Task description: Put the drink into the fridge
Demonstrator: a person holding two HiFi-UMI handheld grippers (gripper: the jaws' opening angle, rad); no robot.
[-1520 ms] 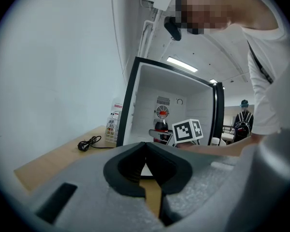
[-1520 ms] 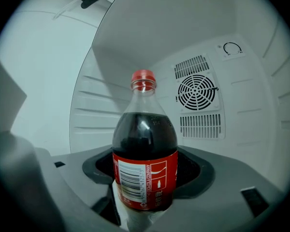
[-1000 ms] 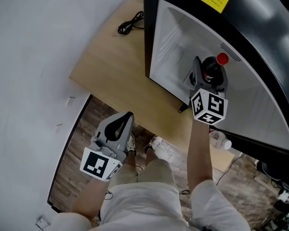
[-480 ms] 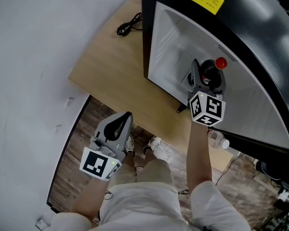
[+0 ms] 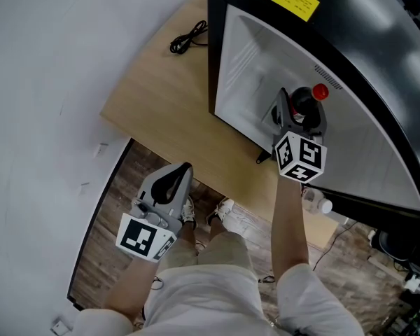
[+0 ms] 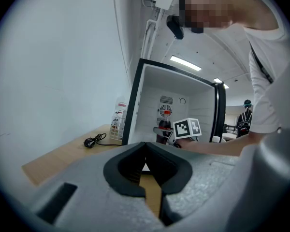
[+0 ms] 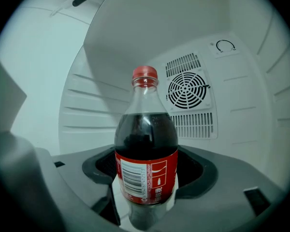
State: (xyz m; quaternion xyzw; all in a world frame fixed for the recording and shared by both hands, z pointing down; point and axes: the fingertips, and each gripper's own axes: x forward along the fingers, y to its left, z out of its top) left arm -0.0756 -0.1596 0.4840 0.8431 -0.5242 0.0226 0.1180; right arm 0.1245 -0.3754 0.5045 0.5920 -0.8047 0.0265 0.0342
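A cola bottle (image 7: 146, 153) with a red cap and red label stands upright between the jaws of my right gripper (image 7: 146, 190), which is shut on its lower body. Both are inside the white fridge (image 7: 188, 91), in front of the round fan grille. From the head view, the right gripper (image 5: 299, 117) reaches into the fridge (image 5: 248, 61), and the bottle's (image 5: 309, 103) red cap shows above it. Whether the bottle rests on the fridge floor is hidden. My left gripper (image 5: 176, 180) hangs shut and empty below the table edge, over the floor. Its jaws (image 6: 146, 166) point toward the fridge (image 6: 183, 105).
The fridge stands on a wooden table (image 5: 161, 96) with a coiled black cable (image 5: 187, 35) lying left of it. Its black door (image 6: 218, 112) is swung open at the right. A small white bottle (image 5: 320, 205) sits near the door's lower edge. A person (image 6: 245, 116) stands far behind.
The right gripper and bottle shifted a little to the left inside the fridge a second ago and are still now. The left gripper has not moved.
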